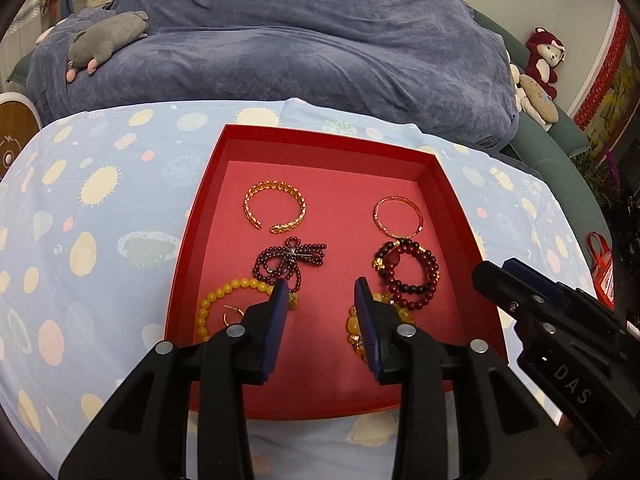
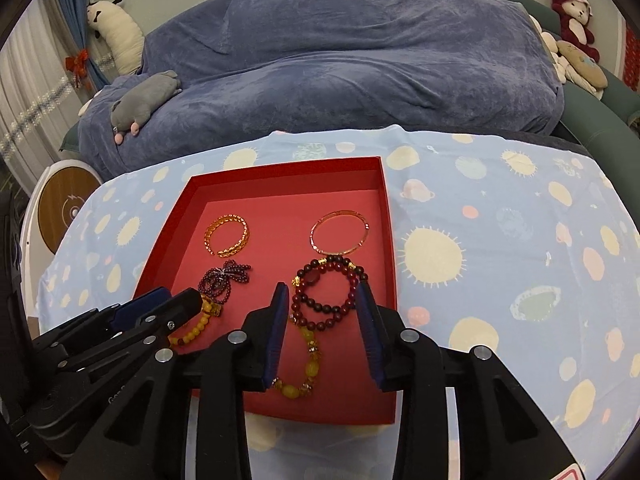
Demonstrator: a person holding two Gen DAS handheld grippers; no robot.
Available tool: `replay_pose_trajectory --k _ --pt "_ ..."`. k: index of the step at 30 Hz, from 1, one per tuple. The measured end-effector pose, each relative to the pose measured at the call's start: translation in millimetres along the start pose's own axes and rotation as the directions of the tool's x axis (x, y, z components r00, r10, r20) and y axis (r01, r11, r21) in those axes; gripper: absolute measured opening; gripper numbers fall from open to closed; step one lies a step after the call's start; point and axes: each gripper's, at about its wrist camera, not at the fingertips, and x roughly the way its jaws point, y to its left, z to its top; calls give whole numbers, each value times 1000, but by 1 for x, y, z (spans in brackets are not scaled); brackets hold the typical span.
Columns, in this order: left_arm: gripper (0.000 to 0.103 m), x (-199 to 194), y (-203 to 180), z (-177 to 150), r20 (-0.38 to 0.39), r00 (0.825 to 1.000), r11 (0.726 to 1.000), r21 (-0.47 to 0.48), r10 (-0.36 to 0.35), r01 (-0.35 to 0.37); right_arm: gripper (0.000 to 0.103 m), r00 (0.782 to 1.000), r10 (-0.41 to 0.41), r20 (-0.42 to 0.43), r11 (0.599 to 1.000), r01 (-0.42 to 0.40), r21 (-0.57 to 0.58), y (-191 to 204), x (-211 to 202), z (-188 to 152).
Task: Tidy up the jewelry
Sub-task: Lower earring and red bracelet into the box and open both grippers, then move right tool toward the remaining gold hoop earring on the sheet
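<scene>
A red tray [image 1: 200,216] [image 2: 390,240] lies on the patterned cloth and holds several pieces of jewelry. At the back are a gold open cuff [image 1: 275,210] [image 2: 227,235] and a thin gold bangle [image 1: 398,217] [image 2: 339,233]. In the middle are a dark purple bead bracelet [image 1: 288,262] [image 2: 224,278] and a dark red bead bracelet [image 1: 408,276] [image 2: 326,294]. Near the front are a yellow bead bracelet [image 1: 224,296] [image 2: 196,326] and an amber bead strand [image 1: 354,328] [image 2: 308,364]. My left gripper [image 1: 322,292] [image 2: 160,300] is open and empty above the tray's front. My right gripper [image 2: 323,296] [image 1: 504,272] is open and empty over the red bracelet.
A sofa under a blue blanket [image 1: 300,48] [image 2: 340,60] runs behind the table. A grey plush [image 1: 106,42] [image 2: 144,98] and a red plush [image 1: 544,60] [image 2: 574,12] sit on it. A round wooden device [image 2: 68,210] stands at the left.
</scene>
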Motion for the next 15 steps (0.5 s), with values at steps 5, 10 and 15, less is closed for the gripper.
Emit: replay_pose_trajectory --k 5,10,15 --pt "36 -16 1 -20 -4 1000 1000 -9 -5 5 36 1000 3 -3 1000 -3 26 -5 -20 -21" --pt "37 -36 5 -41 -4 1000 1000 -13 -5 5 38 1000 7 -12 999 -6 37 -5 -40 -45" --pt "37 -51 11 -62 -12 1000 1000 -20 2 -3 38 1000 12 -28 999 -11 41 -1 -54 -66"
